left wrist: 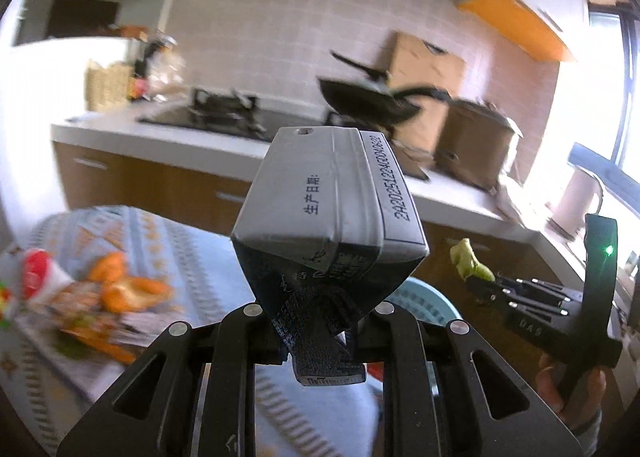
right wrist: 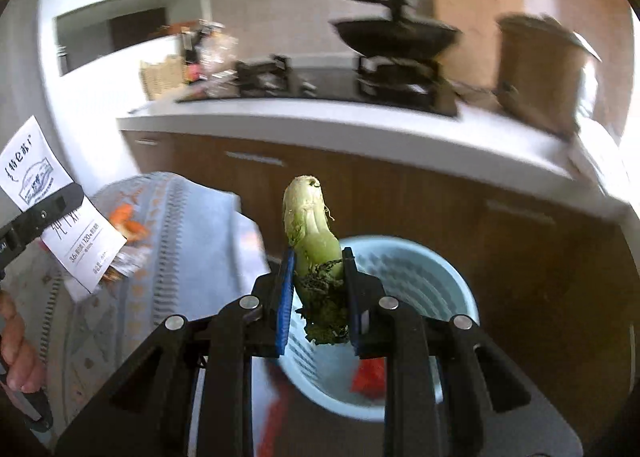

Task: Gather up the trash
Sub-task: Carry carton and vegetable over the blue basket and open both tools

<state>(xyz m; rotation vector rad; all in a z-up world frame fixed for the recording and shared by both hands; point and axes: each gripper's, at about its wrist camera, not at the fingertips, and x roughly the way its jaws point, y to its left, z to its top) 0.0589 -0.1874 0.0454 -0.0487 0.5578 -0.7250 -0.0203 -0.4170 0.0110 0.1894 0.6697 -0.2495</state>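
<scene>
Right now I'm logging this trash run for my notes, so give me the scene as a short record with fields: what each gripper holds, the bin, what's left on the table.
left gripper: shut on a crushed drink carton
right gripper: shut on a wilted vegetable stalk, pale root end pointing away from the camera
bin: light blue slatted basket on the floor below the right gripper, something red inside
table: patterned blue cloth, orange peels and wrappers on it
background: counter with stove and a dark pan
image quality: motion blur
</scene>
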